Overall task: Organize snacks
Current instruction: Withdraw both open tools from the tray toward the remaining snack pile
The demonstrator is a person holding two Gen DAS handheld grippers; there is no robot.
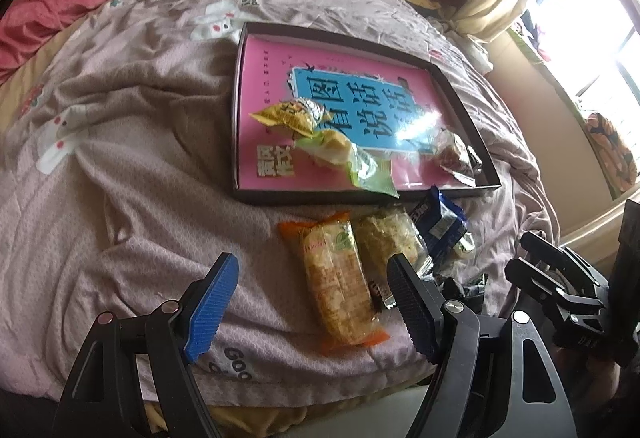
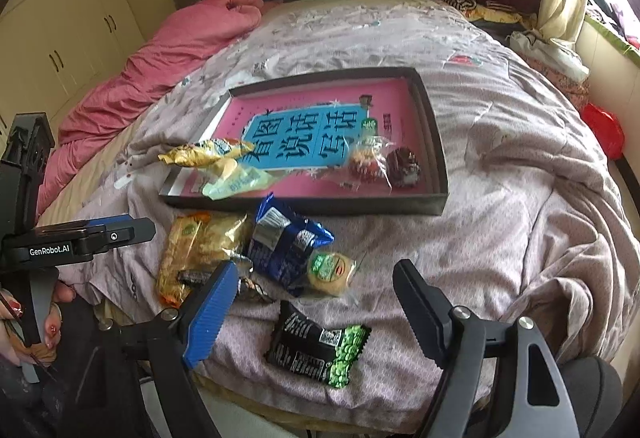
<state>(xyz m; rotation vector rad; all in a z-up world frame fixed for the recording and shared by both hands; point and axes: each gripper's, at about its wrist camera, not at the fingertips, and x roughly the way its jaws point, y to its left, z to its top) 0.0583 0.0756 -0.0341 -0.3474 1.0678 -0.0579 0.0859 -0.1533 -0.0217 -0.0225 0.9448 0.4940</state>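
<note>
Mid-sort, both tongs open & empty: left tongs (image 1: 312, 302) straddle the orange pack (image 1: 340, 286), right tongs (image 2: 316, 314) over the black-green pack (image 2: 318, 346). Next: close, carry to tray (image 2: 304, 206).

Daylight enters from the window (image 1: 592, 17), blown out to white far beyond the fingers on their right, a glare patch lies on the glossy pink book cover (image 1: 424, 117), and both fisheye views bend strongly and darken at their corners, slightly soft overall.
</note>
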